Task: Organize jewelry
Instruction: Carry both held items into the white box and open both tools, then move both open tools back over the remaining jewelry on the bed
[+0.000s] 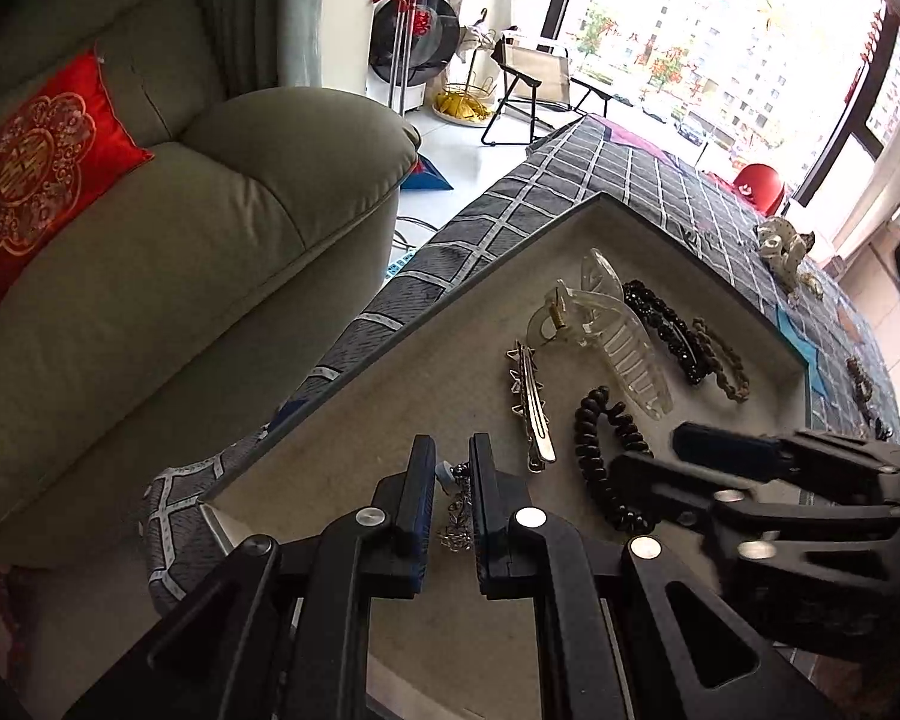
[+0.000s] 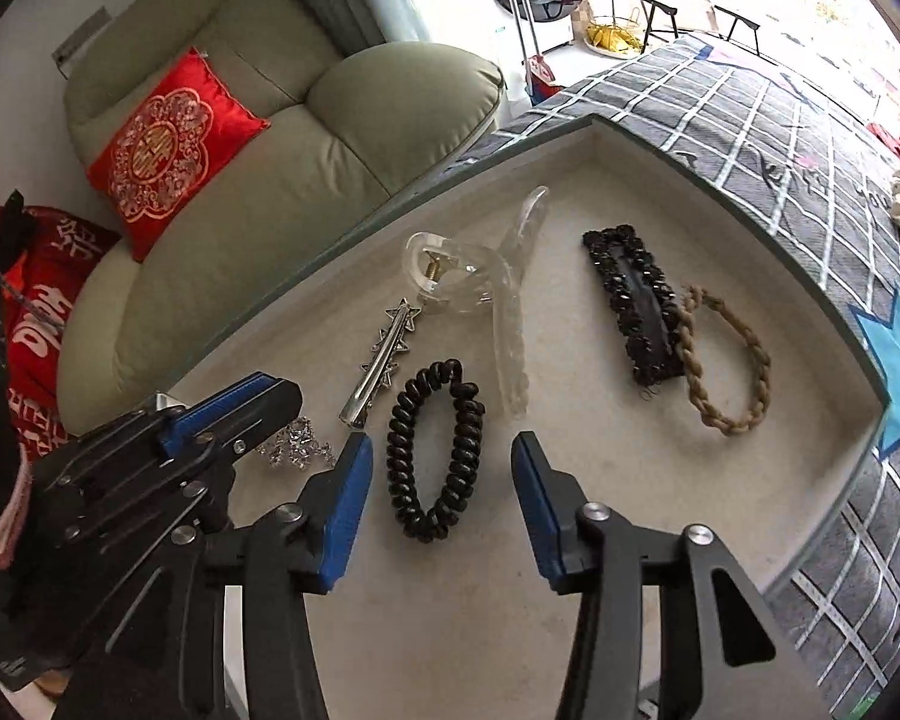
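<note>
A beige tray (image 1: pixel 390 396) (image 2: pixel 630 480) holds a clear claw clip (image 1: pixel 606 330) (image 2: pixel 498 288), a silver star clip (image 1: pixel 531 405) (image 2: pixel 381 360), a black spiral hair tie (image 1: pixel 606 456) (image 2: pixel 438 450), a black beaded barrette (image 1: pixel 666 330) (image 2: pixel 636 306) and a braided tan band (image 1: pixel 720 360) (image 2: pixel 726 360). My left gripper (image 1: pixel 453 462) (image 2: pixel 258 414) is nearly closed around a silver crystal piece (image 1: pixel 456 516) (image 2: pixel 297 450) at the tray's near corner. My right gripper (image 2: pixel 441 462) (image 1: pixel 648 450) is open, straddling the black spiral hair tie.
The tray lies on a grey checked cloth (image 1: pixel 570 180) (image 2: pixel 750 108). A green sofa (image 1: pixel 180 228) (image 2: pixel 270 180) with a red cushion (image 1: pixel 36 168) (image 2: pixel 168 150) stands left. Small ornaments (image 1: pixel 786 246) and beads (image 1: pixel 864 390) sit on the cloth beyond the tray.
</note>
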A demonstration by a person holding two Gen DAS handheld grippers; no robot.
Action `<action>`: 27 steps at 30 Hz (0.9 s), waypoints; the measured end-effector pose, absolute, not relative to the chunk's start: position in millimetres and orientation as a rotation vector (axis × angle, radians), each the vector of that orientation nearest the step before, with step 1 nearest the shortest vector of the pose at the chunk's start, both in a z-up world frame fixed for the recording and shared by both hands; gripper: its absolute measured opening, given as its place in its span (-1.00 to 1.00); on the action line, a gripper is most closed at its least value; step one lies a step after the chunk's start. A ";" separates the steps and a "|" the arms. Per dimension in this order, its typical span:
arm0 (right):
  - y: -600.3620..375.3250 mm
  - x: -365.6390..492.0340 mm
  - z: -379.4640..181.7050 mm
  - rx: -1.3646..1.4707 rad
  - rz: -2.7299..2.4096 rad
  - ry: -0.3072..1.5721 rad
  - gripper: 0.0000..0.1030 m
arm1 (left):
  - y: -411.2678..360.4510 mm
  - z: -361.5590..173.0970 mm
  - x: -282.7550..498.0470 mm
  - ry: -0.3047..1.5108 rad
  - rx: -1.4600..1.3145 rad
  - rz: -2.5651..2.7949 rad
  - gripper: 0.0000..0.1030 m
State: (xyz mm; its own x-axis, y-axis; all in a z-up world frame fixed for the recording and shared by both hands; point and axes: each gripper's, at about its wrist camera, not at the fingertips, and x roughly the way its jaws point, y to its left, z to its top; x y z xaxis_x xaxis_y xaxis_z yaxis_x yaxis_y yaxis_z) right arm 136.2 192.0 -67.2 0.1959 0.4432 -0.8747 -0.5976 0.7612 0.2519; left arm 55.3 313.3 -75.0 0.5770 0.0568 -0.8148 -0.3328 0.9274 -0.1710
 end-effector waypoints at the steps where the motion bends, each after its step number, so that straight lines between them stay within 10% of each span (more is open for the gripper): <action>1: 187.8 136.2 -64.2 -0.151 0.729 1.156 0.01 | 310.9 -74.3 56.1 0.936 -0.308 0.239 -0.75; 6: 160.9 131.7 -44.3 -0.107 0.699 1.112 0.03 | 304.6 -70.3 57.6 0.946 -0.266 0.263 -0.74; 7: 156.3 130.5 -40.9 -0.099 0.695 1.107 0.03 | 303.4 -69.1 57.7 0.945 -0.258 0.270 -0.56; 8: 149.9 128.9 -36.8 -0.087 0.690 1.099 0.03 | 302.5 -67.9 57.7 0.943 -0.252 0.276 0.17; 10: 139.1 126.0 -30.4 -0.070 0.686 1.087 0.03 | 299.8 -61.2 53.2 0.901 -0.232 0.320 0.82; 17: 110.6 118.8 -14.7 -0.013 0.670 1.059 0.04 | 289.1 -49.6 52.7 0.890 -0.180 0.315 0.83; 27: 59.5 113.2 -16.2 0.073 0.625 1.066 0.55 | 265.1 -34.2 43.6 0.877 -0.128 0.305 1.00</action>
